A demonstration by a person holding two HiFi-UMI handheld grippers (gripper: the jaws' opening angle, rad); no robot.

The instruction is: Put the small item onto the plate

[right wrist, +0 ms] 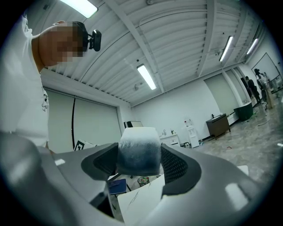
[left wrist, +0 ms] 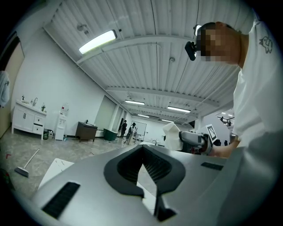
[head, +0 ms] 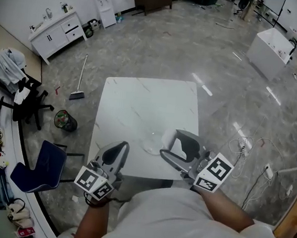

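Note:
The small item (right wrist: 139,150), a white block with a bluish-grey body, is clamped between the jaws of my right gripper (right wrist: 139,165), which is shut on it. In the head view the right gripper (head: 169,143) holds the item (head: 168,137) over the near right part of the white marble table (head: 139,104). A clear glass plate (head: 150,144) lies faintly visible just left of the jaws. My left gripper (head: 120,148) hovers at the table's near left edge. Its jaws are shut with nothing between them (left wrist: 143,165). The left gripper view also shows the right gripper (left wrist: 192,139) with the item (left wrist: 172,135).
A blue chair (head: 43,165) stands left of the table on the floor, with a small bin (head: 65,120) and a broom (head: 80,82) further back. Cables (head: 251,148) lie on the floor to the right. A white cabinet (head: 57,32) stands by the far wall.

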